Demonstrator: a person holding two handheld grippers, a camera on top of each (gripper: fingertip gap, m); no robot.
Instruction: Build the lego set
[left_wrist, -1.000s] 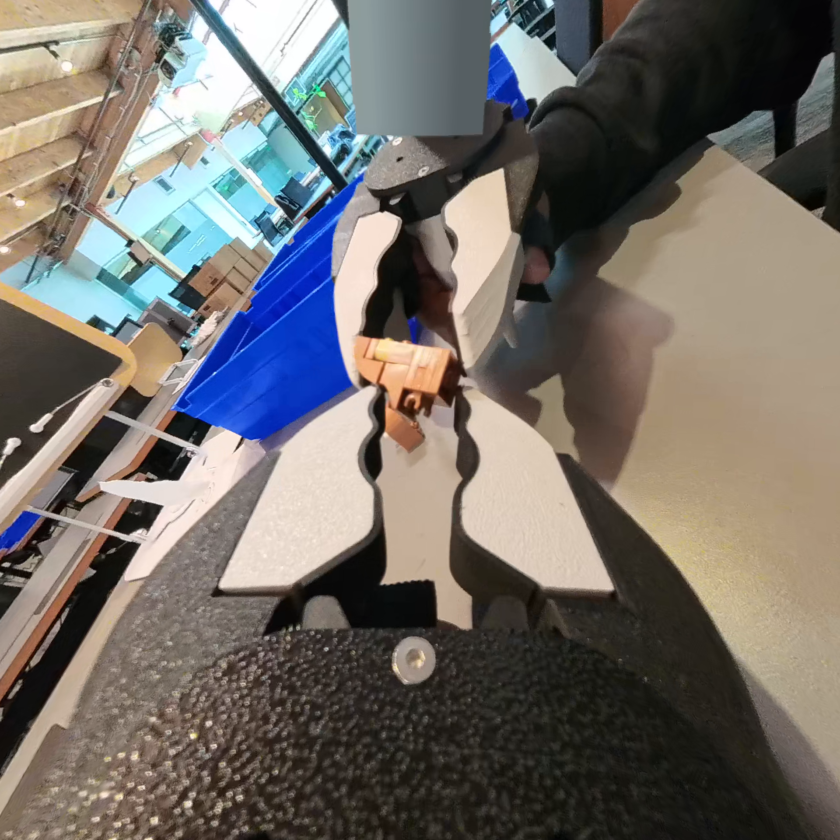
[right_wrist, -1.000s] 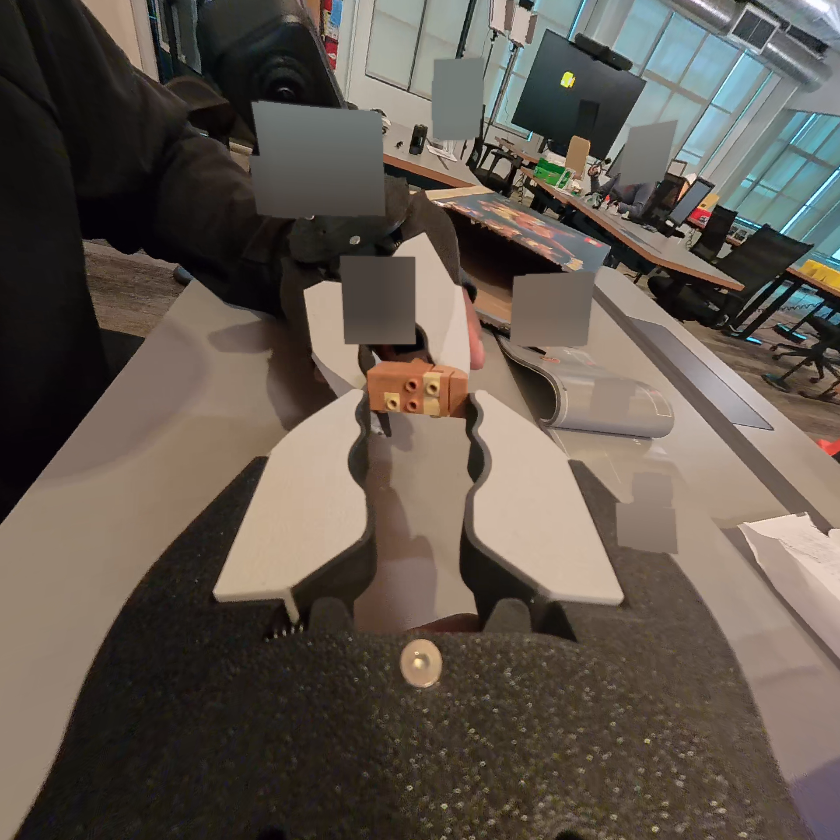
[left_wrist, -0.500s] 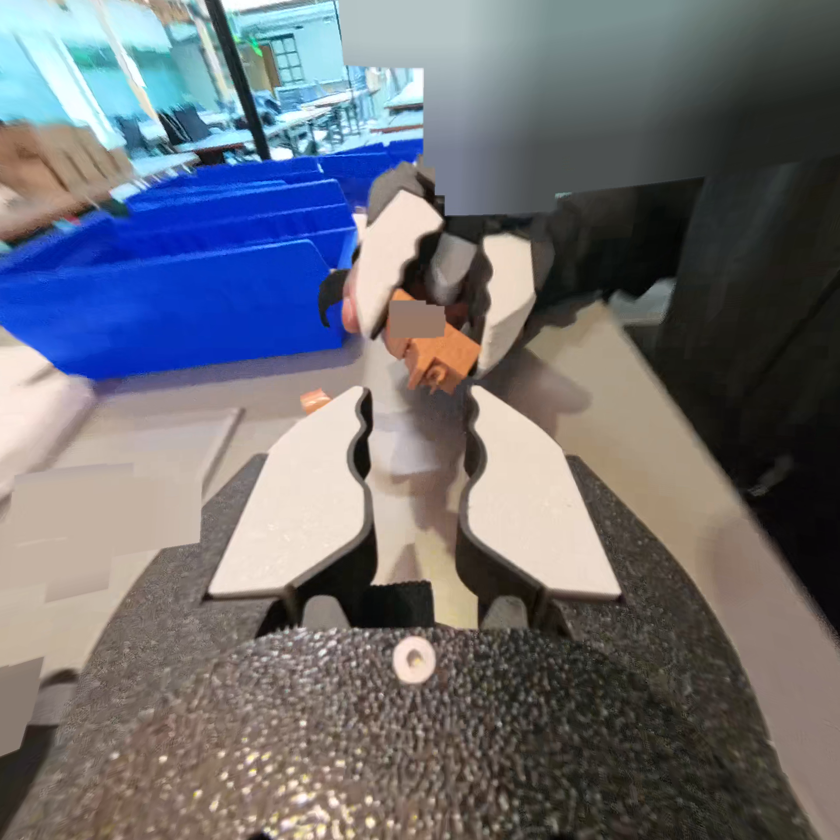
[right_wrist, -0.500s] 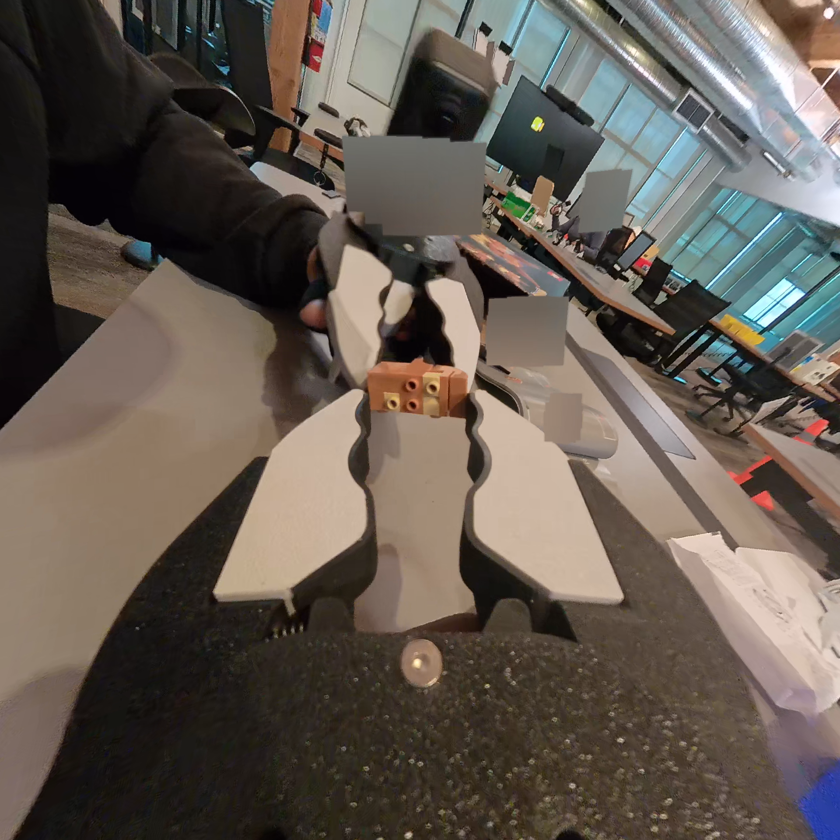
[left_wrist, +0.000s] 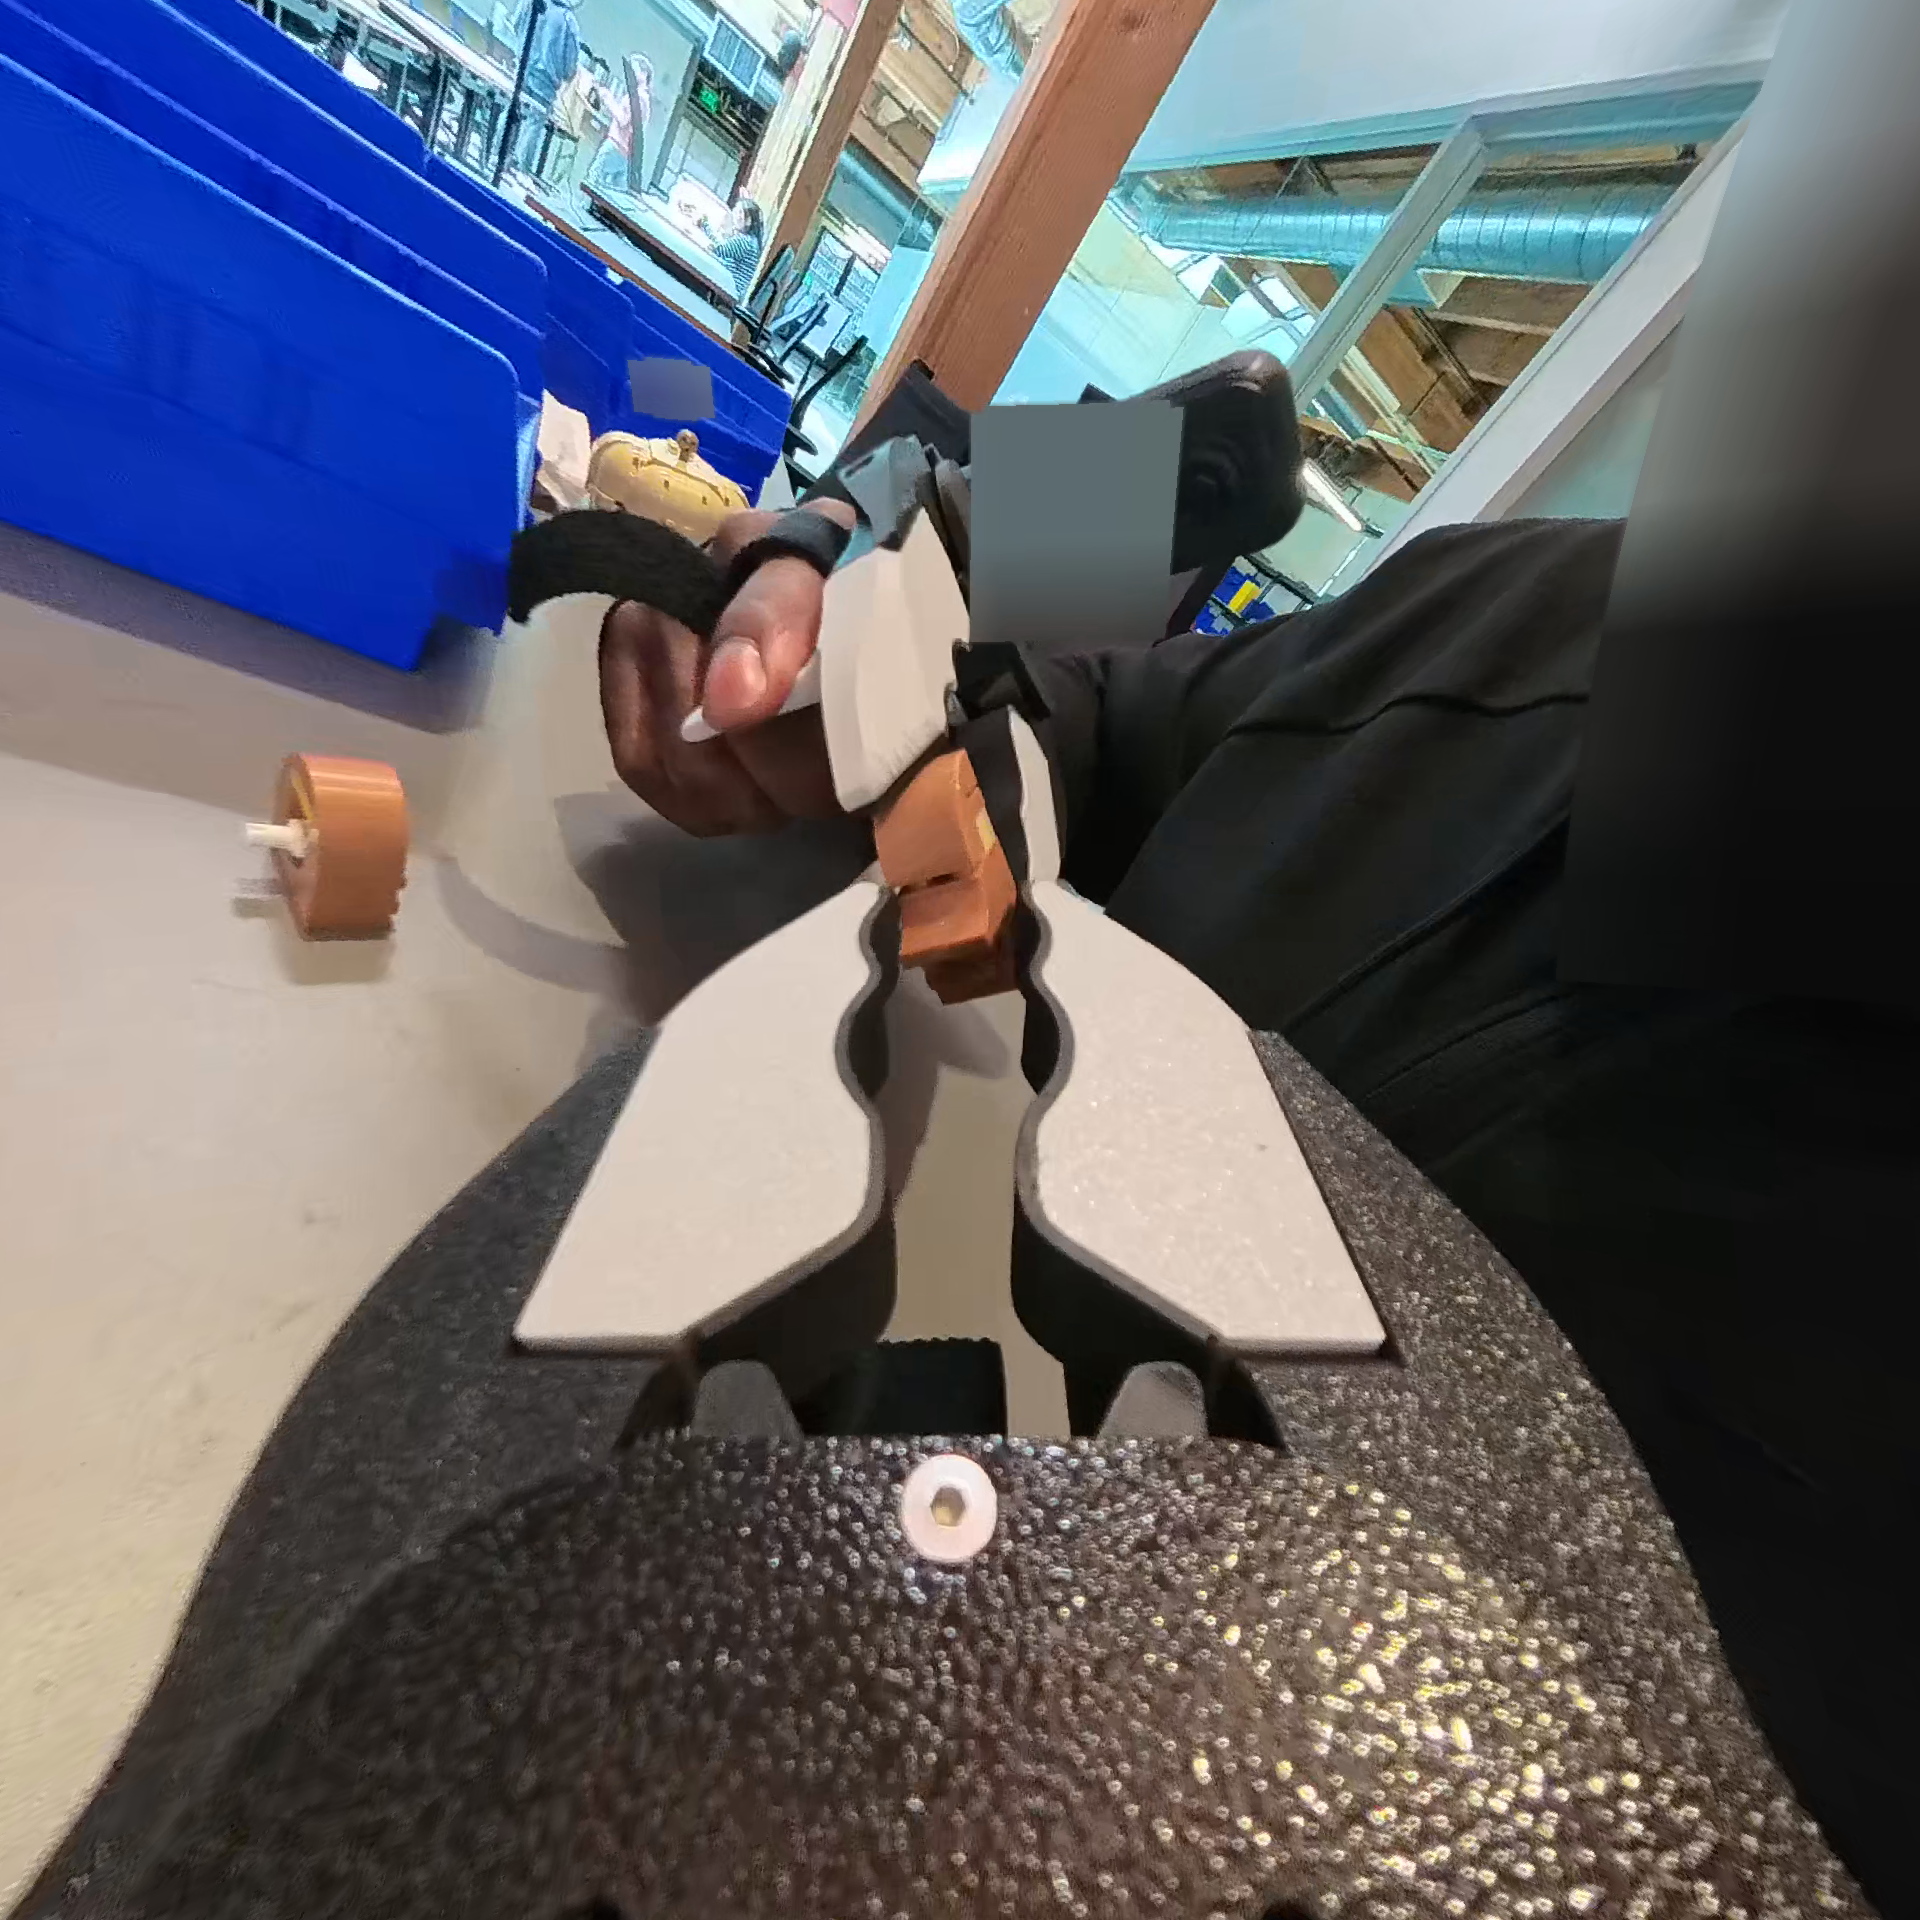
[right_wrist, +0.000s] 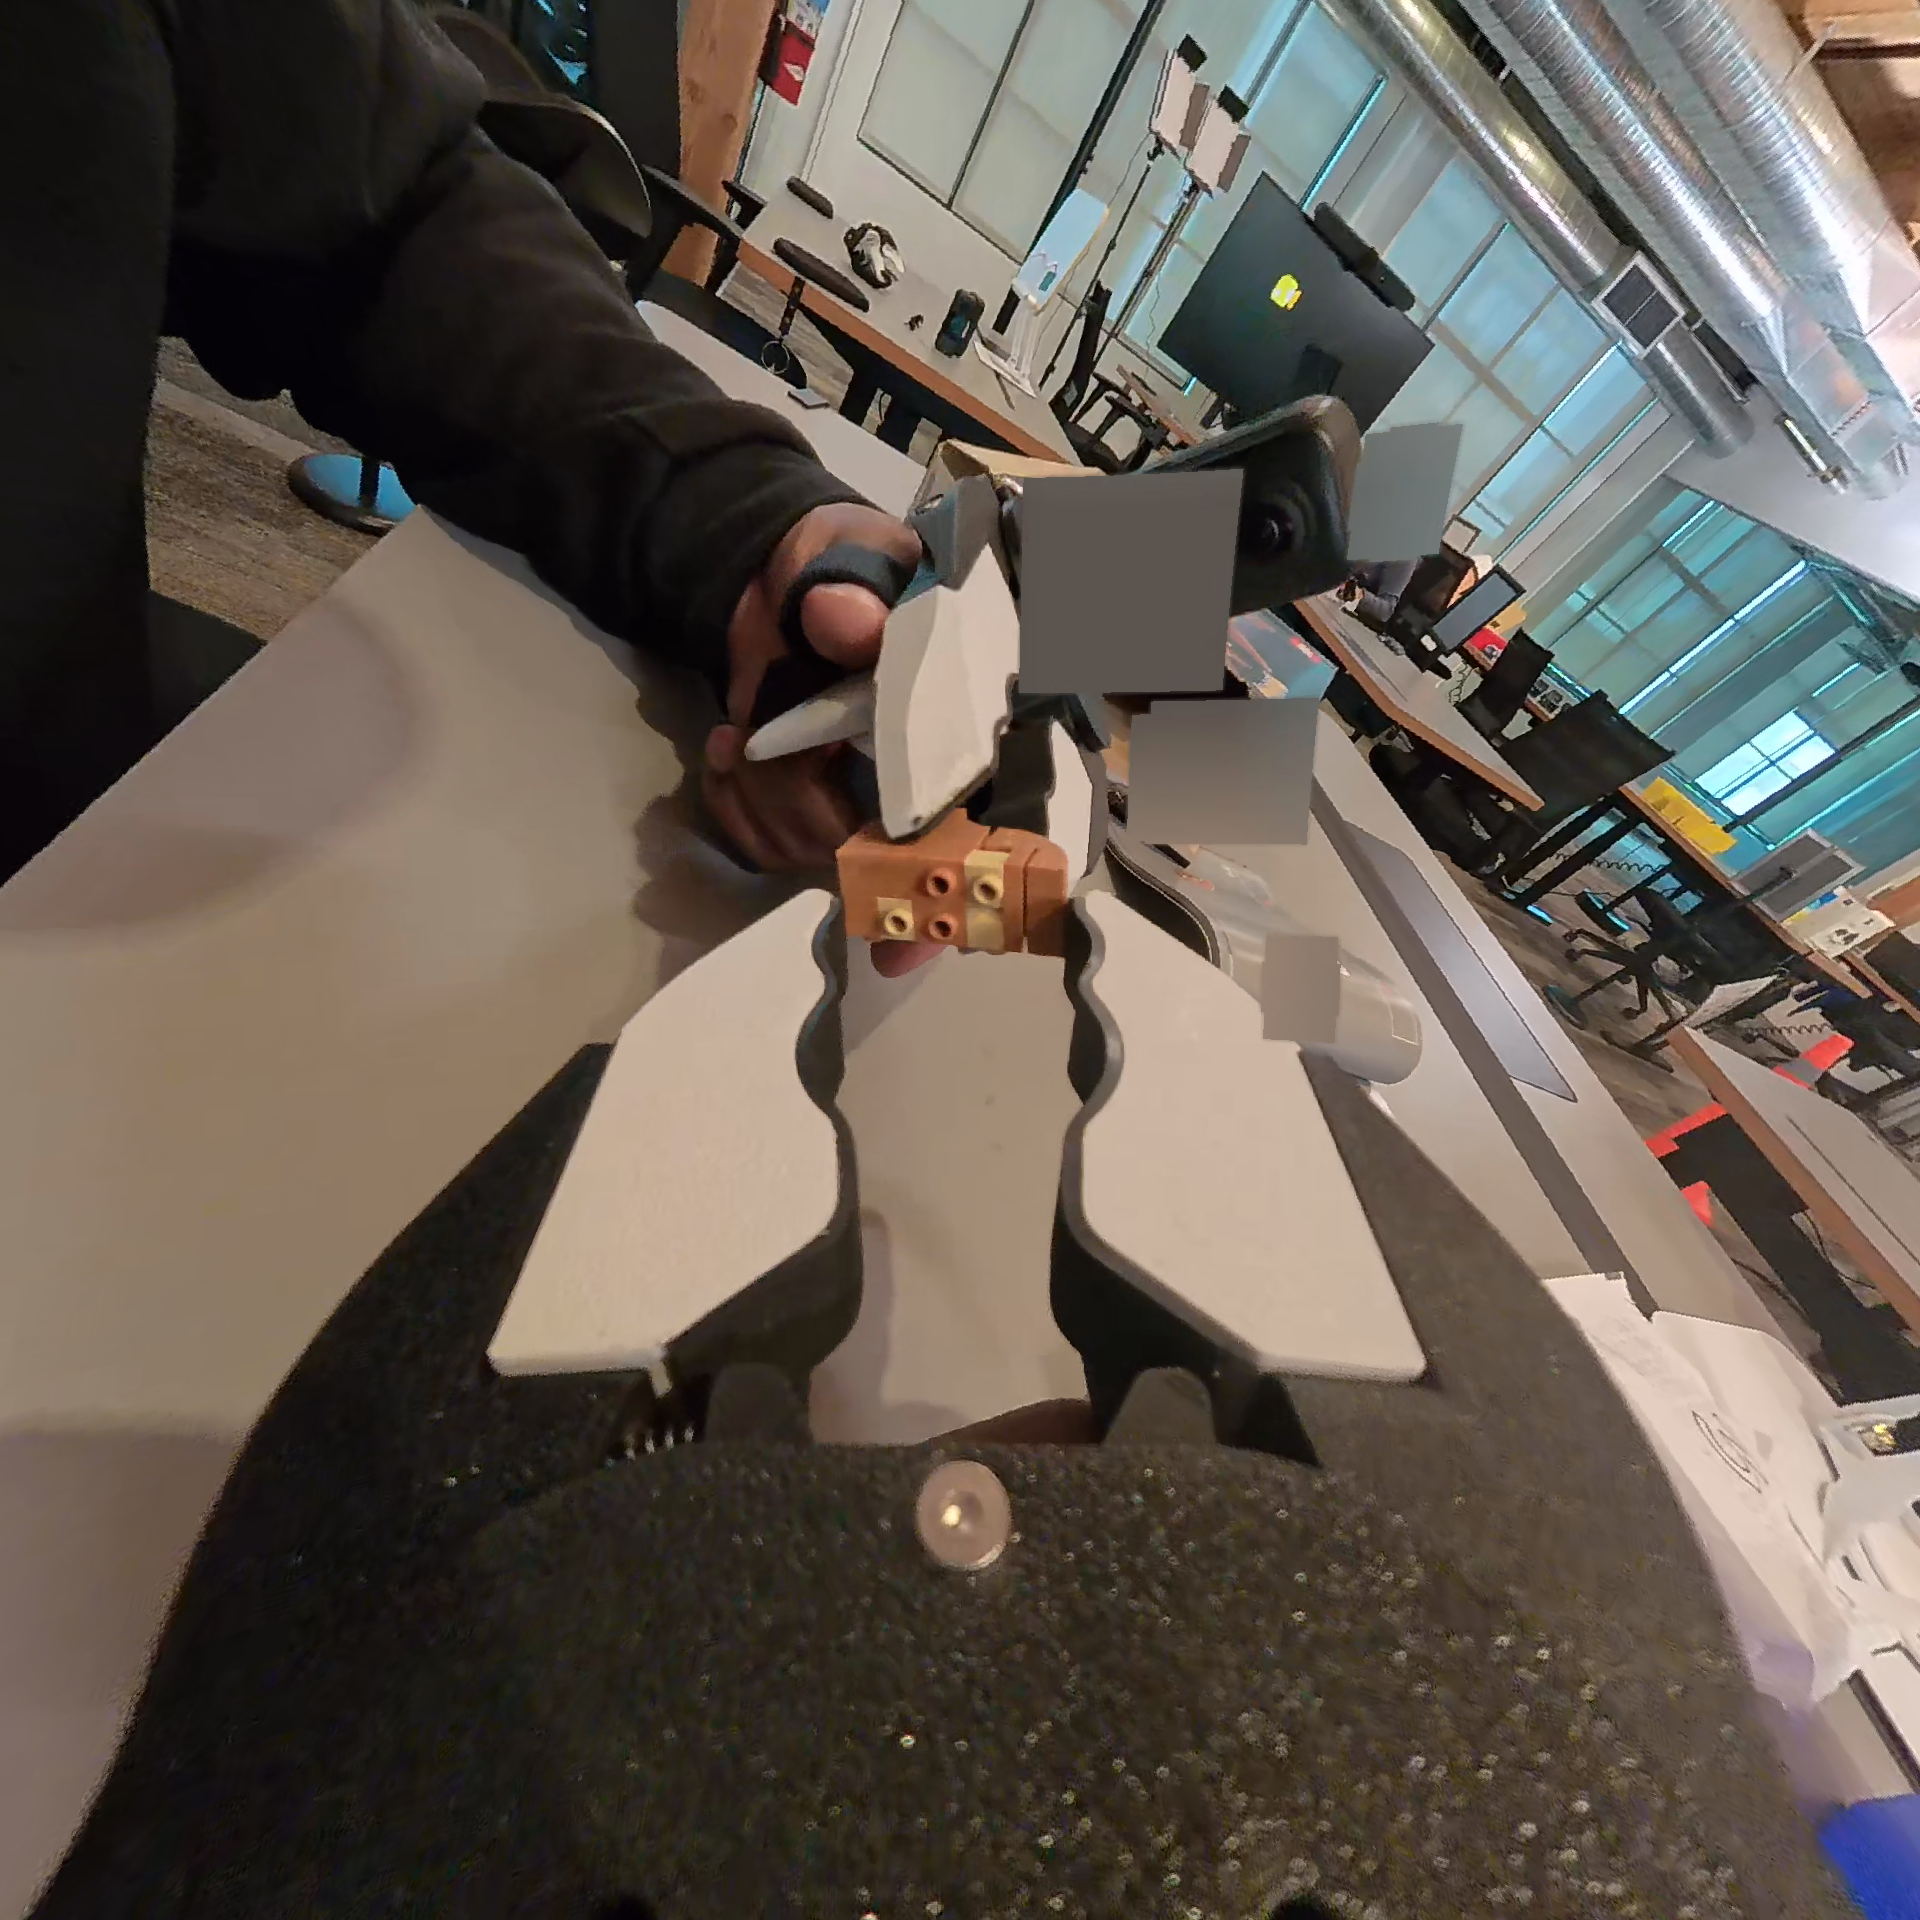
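A brown brick assembly (right_wrist: 951, 894) with tan and brown studs is held in the air between both grippers. My right gripper (right_wrist: 956, 914) is shut on its two ends. The brick assembly (left_wrist: 951, 914) also shows in the left wrist view, where my left gripper (left_wrist: 956, 899) meets it from the opposite side. The left fingertips (left_wrist: 1049, 914) press on its narrower end block. In the right wrist view the left gripper's finger (right_wrist: 935, 717) lies on the assembly's upper left corner. A person's hand (left_wrist: 717, 727) grips the right tool.
A brown round piece with a white axle (left_wrist: 343, 847) lies on the grey table (left_wrist: 208, 1091). Blue bins (left_wrist: 260, 395) stand behind it with a tan object (left_wrist: 665, 483) beside them. A rolled grey booklet (right_wrist: 1351, 997) and white papers (right_wrist: 1766, 1455) lie to the right. The grippers are tip to tip, or close to it.
My left gripper opened, swung round to a new angle and closed again on the brick assembly's end. My right gripper kept its hold throughout.
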